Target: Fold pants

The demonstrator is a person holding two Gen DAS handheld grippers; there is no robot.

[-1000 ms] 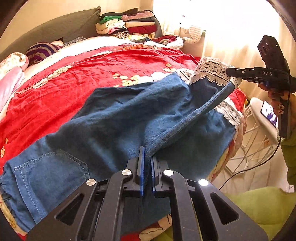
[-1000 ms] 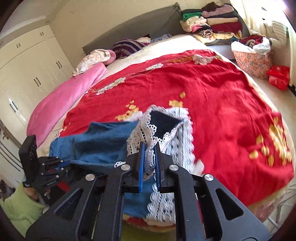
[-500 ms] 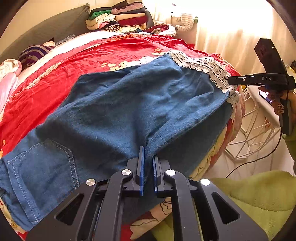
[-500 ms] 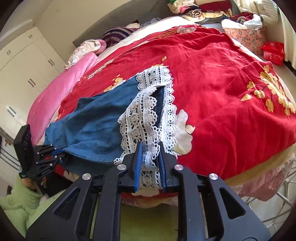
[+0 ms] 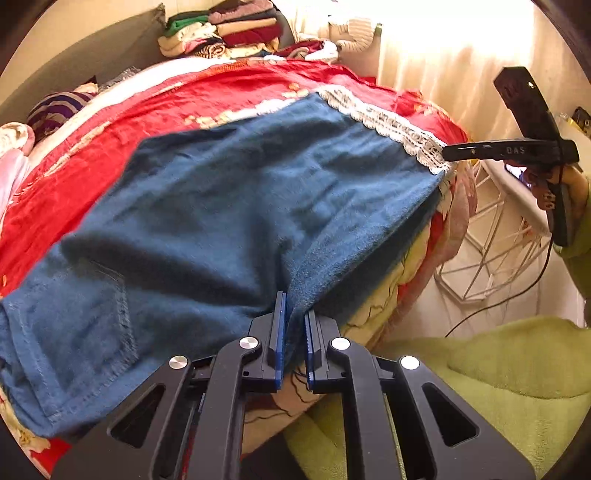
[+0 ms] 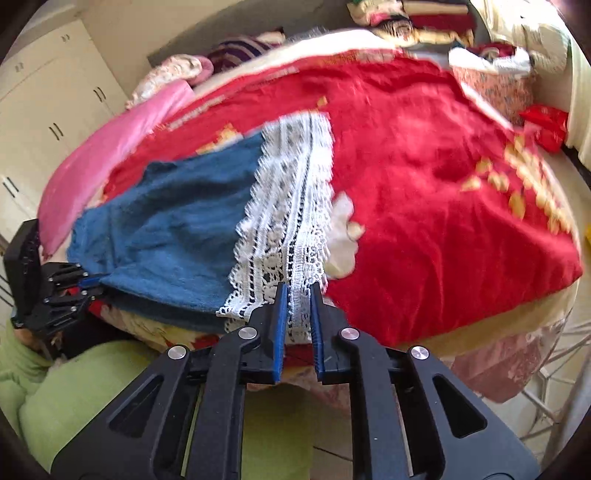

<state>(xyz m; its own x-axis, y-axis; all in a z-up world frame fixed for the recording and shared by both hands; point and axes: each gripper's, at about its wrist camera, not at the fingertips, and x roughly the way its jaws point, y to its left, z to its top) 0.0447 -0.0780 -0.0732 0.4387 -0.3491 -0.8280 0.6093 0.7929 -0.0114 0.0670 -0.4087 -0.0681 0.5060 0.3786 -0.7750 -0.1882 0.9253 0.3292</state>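
Blue denim pants with a white lace hem lie spread on the red bedcover, folded lengthwise. My left gripper is shut on the denim edge at the near side of the bed, near the seat end with its back pocket. My right gripper has the lace hem between its pads, and its jaws are closing on it. Each gripper also shows in the other's view: the right gripper at the lace corner, the left gripper on the denim.
A stack of folded clothes sits at the bed's far end, with a pink quilt and pillows along one side. A white wire rack stands beside the bed. The person's green sleeve is below the grippers. White wardrobes line the wall.
The raised, draped pant leg has come down and now lies flat on the bed. Both grippers have sunk toward the bed's near edge, still on the fabric.
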